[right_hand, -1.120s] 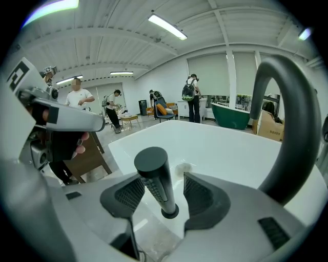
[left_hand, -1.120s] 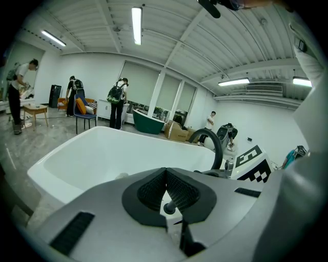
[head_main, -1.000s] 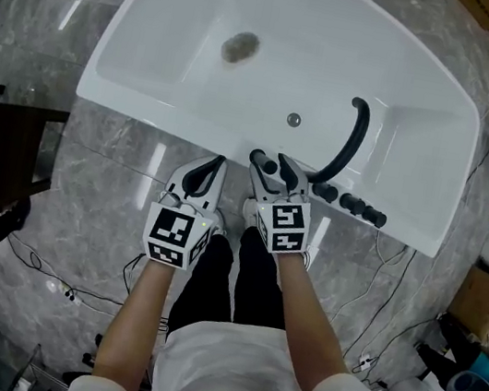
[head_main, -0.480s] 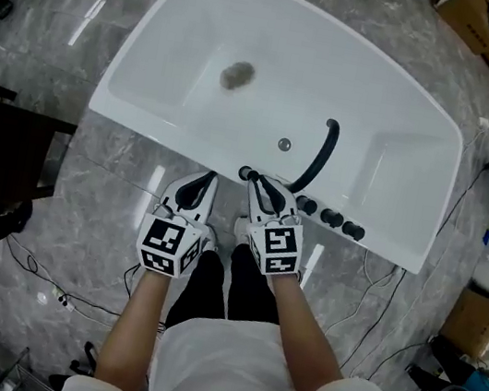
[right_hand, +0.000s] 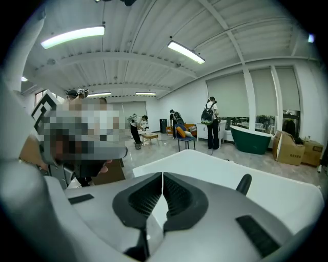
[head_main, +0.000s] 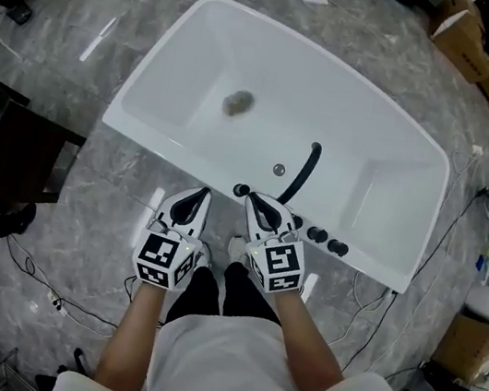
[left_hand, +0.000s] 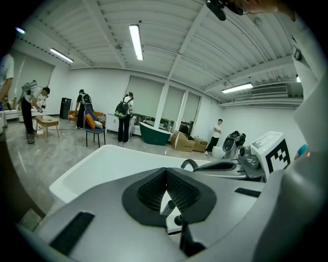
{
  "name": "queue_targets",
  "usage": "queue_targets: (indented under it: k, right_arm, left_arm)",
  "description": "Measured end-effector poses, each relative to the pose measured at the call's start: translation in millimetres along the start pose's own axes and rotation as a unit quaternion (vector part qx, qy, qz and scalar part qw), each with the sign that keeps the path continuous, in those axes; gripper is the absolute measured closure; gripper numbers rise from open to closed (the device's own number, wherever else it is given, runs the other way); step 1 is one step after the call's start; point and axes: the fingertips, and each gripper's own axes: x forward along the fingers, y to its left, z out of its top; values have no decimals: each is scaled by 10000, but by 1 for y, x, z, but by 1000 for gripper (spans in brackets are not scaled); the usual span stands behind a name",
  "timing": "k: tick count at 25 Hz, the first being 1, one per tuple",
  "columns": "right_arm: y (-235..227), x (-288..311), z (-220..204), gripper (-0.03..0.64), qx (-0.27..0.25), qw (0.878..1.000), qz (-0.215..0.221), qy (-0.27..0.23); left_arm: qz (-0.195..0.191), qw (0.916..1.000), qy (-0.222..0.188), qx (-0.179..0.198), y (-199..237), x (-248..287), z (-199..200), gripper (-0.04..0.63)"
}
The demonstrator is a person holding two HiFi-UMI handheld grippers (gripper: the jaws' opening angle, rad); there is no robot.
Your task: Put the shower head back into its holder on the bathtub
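Both grippers had lifted away from the tub's rim since a second before, and the right gripper, then spread wide at the fittings, had clamped shut on nothing. The small black shower head stood at the left end of the row of black fittings on the near rim of the white oval bathtub, apparently seated in its holder, though the holder itself was too small to make out. The tall curved black spout and the round black knobs stood just beside it. The left gripper was likewise closed and empty, its pads meeting at the tips.

The likeliest trouble was a head not fully seated, which could tip out and slide into the basin, or be knocked by a gripper coming back down.

The tub held no water, only a dark drain in its floor.
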Motion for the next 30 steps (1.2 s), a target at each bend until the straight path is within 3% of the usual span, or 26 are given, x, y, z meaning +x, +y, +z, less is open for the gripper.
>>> queue_targets:
  k: [8, 15, 30]
  right_arm:
    - [4, -22, 36, 594, -236, 9995, 99, -204]
    - [2, -54, 75, 594, -88, 9980, 233, -589]
    - [-11, -87, 134, 597, -156, 9926, 170, -1195]
  left_arm:
    - [110, 9998, -176, -26, -6, -20, 23, 585]
    - [-39, 9992, -259, 310, -26, -31, 45, 586]
    - [206, 9943, -898, 532, -16, -58, 107, 585]
